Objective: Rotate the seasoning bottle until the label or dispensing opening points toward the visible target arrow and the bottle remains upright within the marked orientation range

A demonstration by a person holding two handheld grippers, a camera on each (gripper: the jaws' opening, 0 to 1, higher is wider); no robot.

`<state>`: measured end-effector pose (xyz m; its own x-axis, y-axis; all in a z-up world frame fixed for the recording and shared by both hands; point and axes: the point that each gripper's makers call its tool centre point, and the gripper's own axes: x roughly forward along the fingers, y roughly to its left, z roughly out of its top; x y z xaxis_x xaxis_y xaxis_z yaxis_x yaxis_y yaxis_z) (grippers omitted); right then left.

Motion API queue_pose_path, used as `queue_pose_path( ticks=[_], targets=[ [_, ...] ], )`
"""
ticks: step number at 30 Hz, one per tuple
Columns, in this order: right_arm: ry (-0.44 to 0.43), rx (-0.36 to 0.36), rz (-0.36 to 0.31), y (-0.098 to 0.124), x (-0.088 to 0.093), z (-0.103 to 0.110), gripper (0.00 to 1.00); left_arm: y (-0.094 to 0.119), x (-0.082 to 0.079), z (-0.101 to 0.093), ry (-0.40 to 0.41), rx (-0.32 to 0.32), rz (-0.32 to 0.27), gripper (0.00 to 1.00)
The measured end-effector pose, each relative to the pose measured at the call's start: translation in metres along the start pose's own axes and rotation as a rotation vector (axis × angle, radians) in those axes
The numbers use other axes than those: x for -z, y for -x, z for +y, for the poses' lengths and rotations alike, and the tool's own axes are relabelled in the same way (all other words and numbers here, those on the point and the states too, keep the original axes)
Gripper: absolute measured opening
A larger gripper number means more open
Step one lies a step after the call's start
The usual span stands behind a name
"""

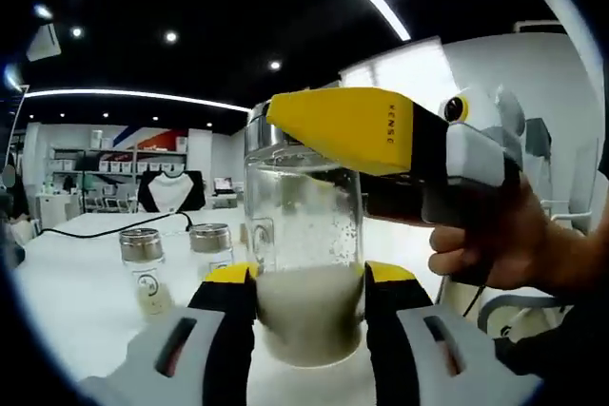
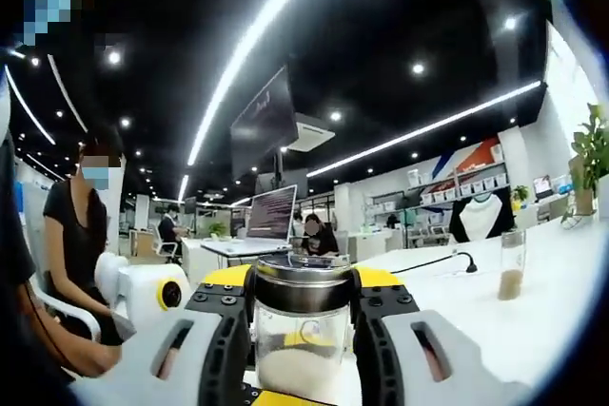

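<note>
White tabletop [image 1: 76, 282], smooth and matte, under a black ceiling with strip lights. Nearest, left gripper [image 1: 309, 284] clamped on the lower body of an upright clear glass seasoning bottle [image 1: 303, 263], pale granules inside. Right gripper [image 2: 302, 301] closed around its metal cap [image 2: 301, 271]. Beyond, two small round metal-lidded jars [image 1: 143, 268] side by side, then a black cable [image 1: 114, 228].

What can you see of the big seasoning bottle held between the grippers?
The seasoning bottle is clear glass or plastic with a metal-looking lid, upright, partly filled with pale granules. The left gripper clamps its lower body; the right gripper closes around the lid. Whether it rests on the white table is hidden.
</note>
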<state>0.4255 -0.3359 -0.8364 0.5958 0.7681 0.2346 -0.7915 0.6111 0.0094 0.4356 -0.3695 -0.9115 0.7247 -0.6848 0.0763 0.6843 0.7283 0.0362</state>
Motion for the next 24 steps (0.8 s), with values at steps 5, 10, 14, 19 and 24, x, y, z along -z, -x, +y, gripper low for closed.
queue_pose_path(
  ticks=[5, 10, 14, 19, 24],
  targets=[
    [0.033, 0.103, 0.027, 0.000, 0.008, -0.005, 0.39, -0.001, 0.005, 0.007, -0.050, -0.096, 0.026, 0.46],
    [0.059, 0.180, 0.040, 0.000, 0.012, -0.007, 0.39, -0.001, 0.008, 0.010, -0.067, -0.179, 0.026, 0.46],
    [0.060, 0.201, 0.049, 0.001, 0.013, -0.009, 0.39, -0.002, 0.009, 0.009, -0.042, -0.194, 0.016, 0.46],
    [0.060, 0.177, 0.070, 0.007, 0.012, -0.012, 0.37, -0.006, 0.010, 0.003, -0.046, -0.154, 0.002, 0.47],
    [0.027, 0.097, 0.078, 0.013, 0.005, -0.019, 0.37, -0.009, 0.004, -0.009, -0.013, -0.022, -0.024, 0.45]
  ],
)
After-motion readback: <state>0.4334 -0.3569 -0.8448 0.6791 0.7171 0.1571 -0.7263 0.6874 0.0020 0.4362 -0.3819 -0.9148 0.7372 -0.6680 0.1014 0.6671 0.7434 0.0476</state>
